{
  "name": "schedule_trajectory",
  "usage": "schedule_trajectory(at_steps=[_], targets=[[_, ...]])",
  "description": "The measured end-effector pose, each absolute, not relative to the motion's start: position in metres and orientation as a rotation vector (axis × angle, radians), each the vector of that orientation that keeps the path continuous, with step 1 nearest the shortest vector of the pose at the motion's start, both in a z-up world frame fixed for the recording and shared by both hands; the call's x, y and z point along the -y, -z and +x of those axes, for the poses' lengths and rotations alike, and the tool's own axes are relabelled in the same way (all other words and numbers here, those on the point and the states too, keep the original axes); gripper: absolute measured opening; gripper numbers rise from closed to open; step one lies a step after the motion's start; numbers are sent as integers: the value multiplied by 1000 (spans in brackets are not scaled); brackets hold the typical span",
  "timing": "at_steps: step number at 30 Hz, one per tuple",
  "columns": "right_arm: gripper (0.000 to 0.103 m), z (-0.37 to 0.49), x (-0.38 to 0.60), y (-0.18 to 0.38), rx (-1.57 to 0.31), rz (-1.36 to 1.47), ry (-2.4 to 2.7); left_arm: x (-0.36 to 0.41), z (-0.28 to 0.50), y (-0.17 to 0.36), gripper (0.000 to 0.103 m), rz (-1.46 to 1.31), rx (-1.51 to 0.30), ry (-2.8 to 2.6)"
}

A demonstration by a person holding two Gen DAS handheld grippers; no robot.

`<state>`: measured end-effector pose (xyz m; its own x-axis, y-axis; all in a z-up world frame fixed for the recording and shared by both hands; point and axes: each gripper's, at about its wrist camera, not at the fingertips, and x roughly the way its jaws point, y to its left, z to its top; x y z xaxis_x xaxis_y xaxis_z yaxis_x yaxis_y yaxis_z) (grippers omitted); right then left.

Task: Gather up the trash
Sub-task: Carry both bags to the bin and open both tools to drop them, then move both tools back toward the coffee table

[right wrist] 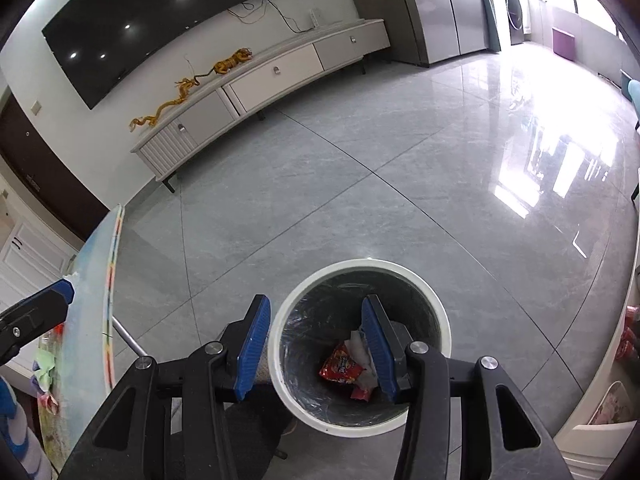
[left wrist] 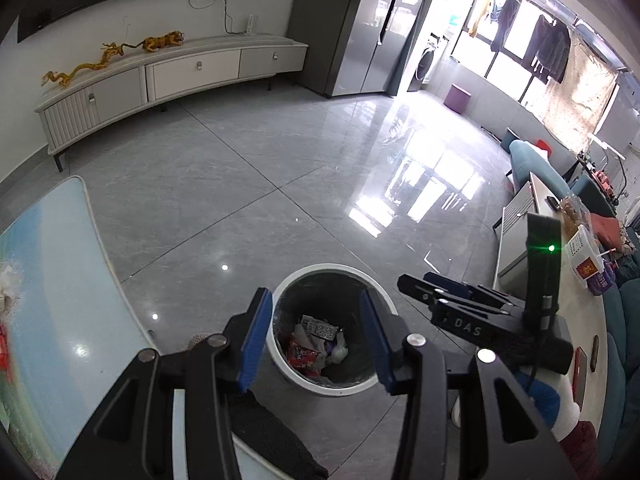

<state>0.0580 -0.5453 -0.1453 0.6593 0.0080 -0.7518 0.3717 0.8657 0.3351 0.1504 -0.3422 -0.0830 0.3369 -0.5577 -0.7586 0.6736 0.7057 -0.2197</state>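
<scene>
Bins: one bin [right wrist: 276, 360] | grippers: left gripper [left wrist: 316, 336], right gripper [right wrist: 316, 344] | jaws: both apart, empty

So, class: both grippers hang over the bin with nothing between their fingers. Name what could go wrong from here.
1. The left gripper and right gripper sit close together above the trash bin; turning away, they could knock each other.
2. Either could clip the bin's white rim and tip it, spilling the red wrapper and papers.
3. The table edge is right beside the left gripper; a swing back could strike it.
</scene>
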Motion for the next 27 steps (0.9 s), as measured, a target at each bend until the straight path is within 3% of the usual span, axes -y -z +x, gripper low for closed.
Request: schedule_trajectory(at_steps=[15, 27], targets=[[45, 48, 421, 35, -678, 314, 9, 139, 123, 23, 44, -4, -752, 627], [49, 73, 298, 21, -711, 177, -267, -60, 108, 41, 44, -128, -730, 309]])
